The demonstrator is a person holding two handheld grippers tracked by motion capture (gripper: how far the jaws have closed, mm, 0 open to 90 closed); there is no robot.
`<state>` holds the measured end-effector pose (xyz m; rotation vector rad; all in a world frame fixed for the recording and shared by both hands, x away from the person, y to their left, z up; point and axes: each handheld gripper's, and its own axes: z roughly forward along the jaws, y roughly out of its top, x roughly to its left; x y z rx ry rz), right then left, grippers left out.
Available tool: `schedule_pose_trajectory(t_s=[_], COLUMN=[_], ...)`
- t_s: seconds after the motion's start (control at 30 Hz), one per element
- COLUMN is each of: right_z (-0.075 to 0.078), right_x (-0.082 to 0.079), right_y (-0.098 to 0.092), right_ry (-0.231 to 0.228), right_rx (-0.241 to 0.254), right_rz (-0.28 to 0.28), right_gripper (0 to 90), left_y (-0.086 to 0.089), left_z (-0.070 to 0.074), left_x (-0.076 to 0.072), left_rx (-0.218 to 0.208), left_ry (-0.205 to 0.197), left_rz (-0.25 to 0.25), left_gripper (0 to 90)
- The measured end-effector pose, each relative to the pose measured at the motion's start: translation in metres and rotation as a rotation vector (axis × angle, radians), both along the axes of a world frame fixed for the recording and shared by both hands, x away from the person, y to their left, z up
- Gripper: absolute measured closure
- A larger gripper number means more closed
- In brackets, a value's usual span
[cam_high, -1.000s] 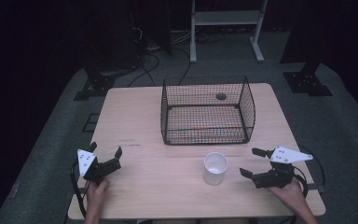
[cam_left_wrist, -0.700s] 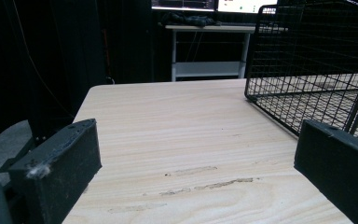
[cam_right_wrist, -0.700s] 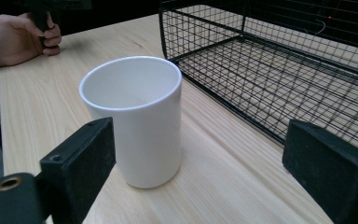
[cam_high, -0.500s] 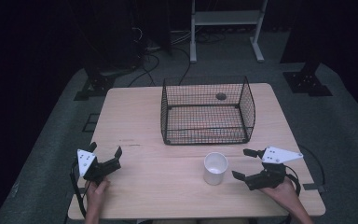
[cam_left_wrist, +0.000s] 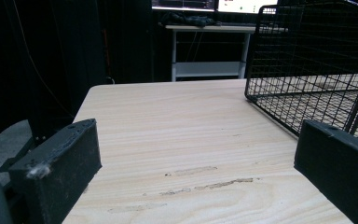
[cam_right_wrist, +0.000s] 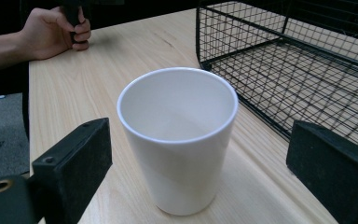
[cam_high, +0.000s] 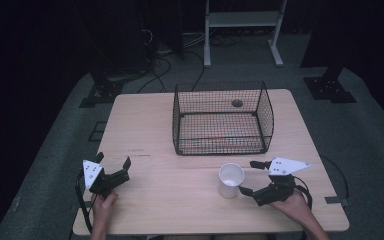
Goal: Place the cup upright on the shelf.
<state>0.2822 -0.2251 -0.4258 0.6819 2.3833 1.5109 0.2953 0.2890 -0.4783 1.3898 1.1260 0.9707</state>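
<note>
Landmark: black wire basket (cam_high: 221, 119), standing on the far half of the wooden table (cam_high: 145, 125).

Left gripper (cam_high: 114, 167): near the table's front-left corner, well apart from the basket and to its near left. Its 2 jaws stand wide apart with bare tabletop between them. In the left gripper view the basket's near corner (cam_left_wrist: 307, 70) sits ahead and to the right of the jaws. The left hand (cam_high: 102, 207) grips the handle from below.

White cup (cam_high: 230, 180): upright, mouth up, interior looks bare. It stands just in front of the basket's near wall, toward its right half, close but not touching.

Right gripper (cam_high: 250, 177): just right of the cup, in front of the basket's right end. Its 2 jaws are spread wide, 1 on either side of the cup (cam_right_wrist: 179, 140), neither touching it. Right hand (cam_high: 292, 202) holds it from behind.
</note>
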Motion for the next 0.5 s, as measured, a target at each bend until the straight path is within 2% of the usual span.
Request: schedule_pose_trajectory(t_s=[0.23, 0.5], right_z=[-0.003, -0.007], right_x=[0.004, 0.007], right_y=[0.009, 0.021], right_ry=[0.012, 0.026], right_rx=[0.001, -0.023], right_rz=[0.018, 0.037], right_gripper=[6.1, 6.1], left_y=[0.0, 0.0], left_z=[0.0, 0.0], left_x=[0.0, 0.0], left_rx=[0.0, 0.0], left_ry=[0.0, 0.0], left_rz=[0.0, -0.001], left_gripper=[0.0, 0.0])
